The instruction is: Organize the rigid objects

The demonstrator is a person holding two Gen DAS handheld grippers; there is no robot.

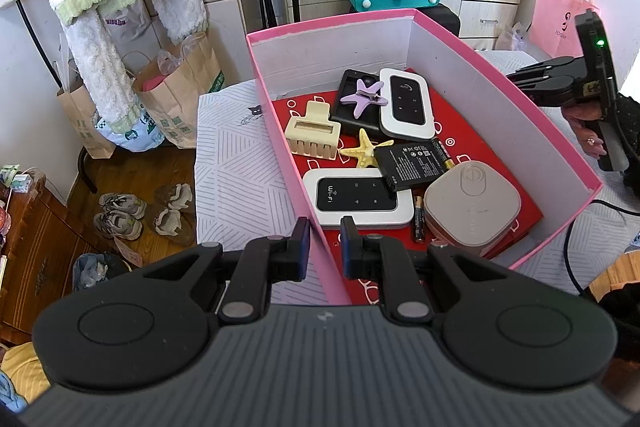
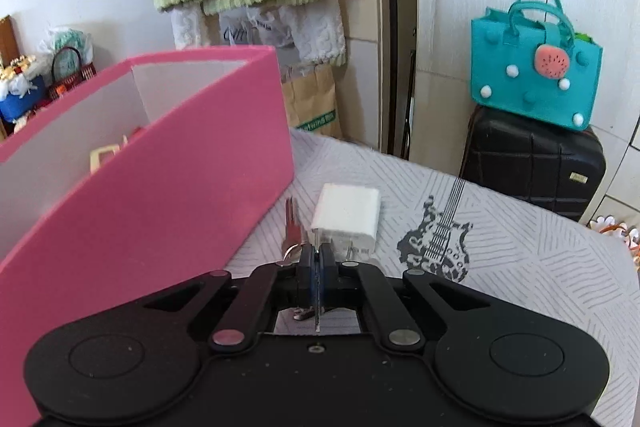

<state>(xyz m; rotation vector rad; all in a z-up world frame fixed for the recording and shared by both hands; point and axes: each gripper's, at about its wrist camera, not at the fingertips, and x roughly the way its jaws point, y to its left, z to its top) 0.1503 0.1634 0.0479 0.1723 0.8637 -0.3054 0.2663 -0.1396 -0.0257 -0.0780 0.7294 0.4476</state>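
Patterned cloth covers the table under a pink box (image 2: 160, 163). Just beyond the right gripper (image 2: 317, 259), at twelve o'clock, lies a white charger (image 2: 346, 215); its jaws are pinched on one thin prong. Lifting slowly would likely prevent slipping. The left gripper (image 1: 325, 247), jaws narrowly apart, straddles the box wall. Inside: two Wi-Fi routers (image 1: 358, 197), two starfish, one claw clip (image 1: 312, 131).

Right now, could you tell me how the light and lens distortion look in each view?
Left wrist view: bright daylight, sharp detail, the pink box walls bowed by the fisheye. Right wrist view: softer, slightly hazy, dark corners, the box side looming large and curved.
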